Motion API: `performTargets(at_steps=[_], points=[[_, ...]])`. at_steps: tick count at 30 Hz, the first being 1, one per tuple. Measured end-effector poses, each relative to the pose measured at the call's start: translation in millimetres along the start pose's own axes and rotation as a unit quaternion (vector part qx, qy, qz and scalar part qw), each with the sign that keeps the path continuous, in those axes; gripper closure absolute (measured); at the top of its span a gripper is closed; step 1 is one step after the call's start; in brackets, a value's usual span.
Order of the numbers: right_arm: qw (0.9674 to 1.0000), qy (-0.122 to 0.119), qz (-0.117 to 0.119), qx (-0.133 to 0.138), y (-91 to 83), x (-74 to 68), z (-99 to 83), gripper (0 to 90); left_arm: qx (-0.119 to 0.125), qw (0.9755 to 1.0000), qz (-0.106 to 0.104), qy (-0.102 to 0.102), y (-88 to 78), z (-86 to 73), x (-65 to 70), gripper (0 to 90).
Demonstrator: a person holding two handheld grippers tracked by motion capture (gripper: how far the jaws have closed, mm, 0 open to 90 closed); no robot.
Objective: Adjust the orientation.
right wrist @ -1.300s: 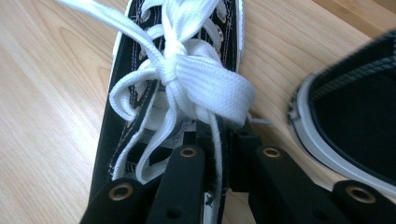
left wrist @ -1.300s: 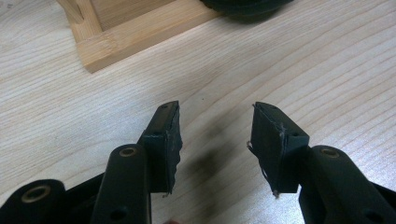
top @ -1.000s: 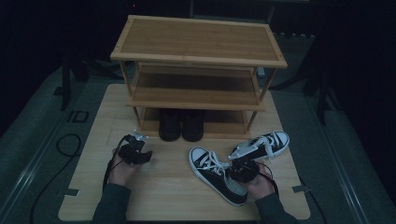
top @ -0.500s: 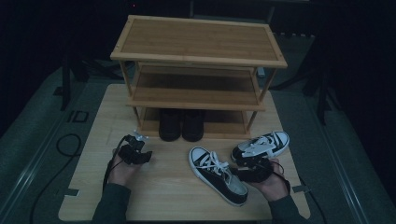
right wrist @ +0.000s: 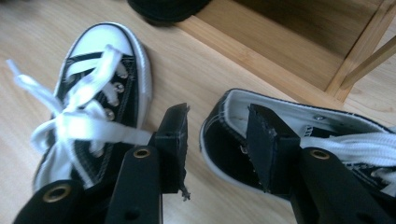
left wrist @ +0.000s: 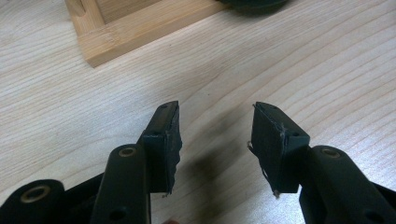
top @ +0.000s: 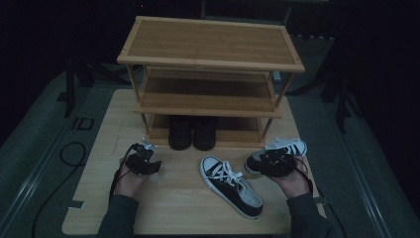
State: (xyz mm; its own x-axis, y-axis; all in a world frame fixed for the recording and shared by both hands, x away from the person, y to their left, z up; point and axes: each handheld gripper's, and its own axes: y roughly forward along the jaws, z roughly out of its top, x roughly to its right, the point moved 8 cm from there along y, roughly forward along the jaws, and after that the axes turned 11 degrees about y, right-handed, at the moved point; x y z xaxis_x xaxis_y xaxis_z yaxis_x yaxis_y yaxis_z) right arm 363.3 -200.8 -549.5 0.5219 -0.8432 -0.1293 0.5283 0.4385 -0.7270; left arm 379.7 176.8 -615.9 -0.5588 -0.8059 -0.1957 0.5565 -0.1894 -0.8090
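Right now my right gripper point(right wrist: 215, 140) rises from the bottom of its own view with its jaws apart; they have just been opening wider, and the pads press on nothing. One jaw hangs over the heel opening of the right sneaker point(right wrist: 327, 144), a black canvas shoe with a white lining and white laces that lies in the lower right of that frame, while the other jaw stands outside the heel over bare wood. To the left of that jaw lies the left sneaker point(right wrist: 100, 84), its white toe cap pointing toward the top of the frame and its laces spilling loosely toward the left edge. In the high view my right gripper point(top: 273, 162) sits at the lower right, at the heel end of the right sneaker point(top: 289, 148), with the left sneaker point(top: 230, 184) lying slantwise in the lower middle. My left gripper point(left wrist: 215, 140) points at the bare table point(left wrist: 327, 70) with its jaws wide apart and nothing between them; in the high view it point(top: 143, 163) rests in the lower left, well apart from both sneakers. Farther up stands the wooden shoe rack point(top: 210, 47), and a pair of black shoes point(top: 192, 133) sits side by side on its lowest shelf, in the centre of the frame.
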Motion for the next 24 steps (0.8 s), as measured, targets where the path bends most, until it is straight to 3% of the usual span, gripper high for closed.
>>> performTargets(at_steps=[9,16,24], points=[[0.9999,0.001,0.001,-0.015,18.1,5.3,3.2,58.9,0.0,1.0,0.0,0.001,0.0,0.0,0.3,52.6],[0.9996,0.001,-0.005,-0.028,30.0,7.4,1.4,71.7,-0.002,1.0,0.0,0.003,0.8,-0.3,0.9,52.6],[0.9994,-0.001,0.014,-0.032,22.2,6.3,-2.0,82.1,-0.001,1.0,0.0,0.002,0.5,-0.4,0.4,52.6]])
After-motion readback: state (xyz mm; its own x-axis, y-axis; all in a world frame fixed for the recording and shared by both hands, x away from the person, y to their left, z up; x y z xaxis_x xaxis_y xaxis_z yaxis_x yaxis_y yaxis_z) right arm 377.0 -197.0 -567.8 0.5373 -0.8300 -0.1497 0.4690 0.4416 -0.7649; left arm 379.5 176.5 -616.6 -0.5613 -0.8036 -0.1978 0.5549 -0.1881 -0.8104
